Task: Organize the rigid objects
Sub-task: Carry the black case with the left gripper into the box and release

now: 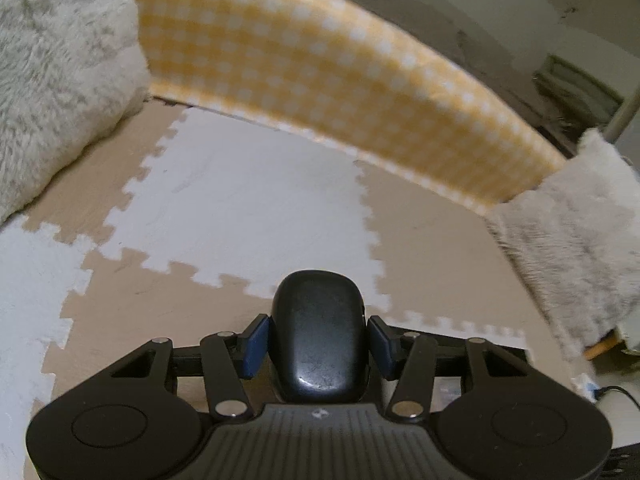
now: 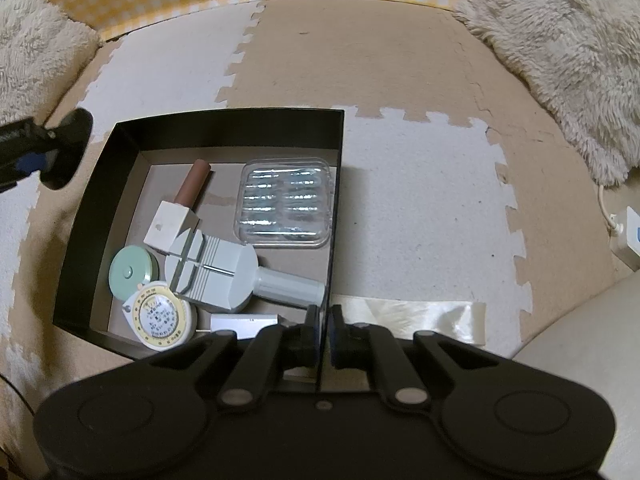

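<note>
My left gripper (image 1: 318, 340) is shut on a smooth black oval case (image 1: 318, 332) and holds it above the foam floor mat. It also shows at the left edge of the right wrist view (image 2: 60, 148), just left of the box. My right gripper (image 2: 325, 330) is shut on the right wall of a black open box (image 2: 224, 120). Inside the box lie a clear plastic case (image 2: 286, 204), a brown tube with a white cap (image 2: 192, 184), a grey tool (image 2: 224, 272), a green round tape (image 2: 130, 272) and a white dial tape (image 2: 160, 316).
Beige and white puzzle foam mats (image 2: 400, 180) cover the floor. Fluffy cushions (image 2: 560, 60) lie at both sides and a yellow checked panel (image 1: 320, 64) at the back. A shiny white strip (image 2: 420, 316) lies right of the box. A white power strip (image 2: 628, 236) sits far right.
</note>
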Action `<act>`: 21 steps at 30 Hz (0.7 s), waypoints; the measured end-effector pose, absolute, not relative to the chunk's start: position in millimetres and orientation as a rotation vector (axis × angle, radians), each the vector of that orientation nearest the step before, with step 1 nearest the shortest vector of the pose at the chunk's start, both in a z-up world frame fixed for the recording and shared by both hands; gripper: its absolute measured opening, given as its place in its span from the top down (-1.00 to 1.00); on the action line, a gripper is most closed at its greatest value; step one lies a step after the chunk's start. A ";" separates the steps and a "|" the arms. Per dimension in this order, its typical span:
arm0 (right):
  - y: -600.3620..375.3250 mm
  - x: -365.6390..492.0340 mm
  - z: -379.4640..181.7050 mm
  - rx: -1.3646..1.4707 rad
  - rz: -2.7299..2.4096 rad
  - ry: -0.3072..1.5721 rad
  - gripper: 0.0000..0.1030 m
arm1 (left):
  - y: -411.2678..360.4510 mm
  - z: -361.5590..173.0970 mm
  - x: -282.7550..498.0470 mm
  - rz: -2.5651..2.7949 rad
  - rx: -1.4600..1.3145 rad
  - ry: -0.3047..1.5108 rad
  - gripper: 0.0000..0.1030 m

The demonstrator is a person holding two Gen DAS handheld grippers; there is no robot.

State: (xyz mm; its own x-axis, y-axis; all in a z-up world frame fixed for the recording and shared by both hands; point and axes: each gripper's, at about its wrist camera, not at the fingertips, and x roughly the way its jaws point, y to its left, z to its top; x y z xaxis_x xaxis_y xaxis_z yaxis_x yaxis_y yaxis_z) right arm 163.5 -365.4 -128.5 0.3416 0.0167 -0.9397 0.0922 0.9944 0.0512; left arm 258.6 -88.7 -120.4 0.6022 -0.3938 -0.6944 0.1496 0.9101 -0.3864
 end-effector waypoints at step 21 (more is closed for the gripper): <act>-365.3 163.2 -128.1 0.103 -0.048 1.222 0.91 | -153.8 -126.6 227.6 -0.459 -0.192 0.872 -0.05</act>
State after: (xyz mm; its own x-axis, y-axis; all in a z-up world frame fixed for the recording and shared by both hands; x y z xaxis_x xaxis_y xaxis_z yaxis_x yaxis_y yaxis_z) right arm 163.2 -365.3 -128.1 0.3416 0.0181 -0.9397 0.0923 0.9943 0.0527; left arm 227.6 -153.8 -126.6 0.5537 -0.4629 -0.6922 0.3088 0.8861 -0.3456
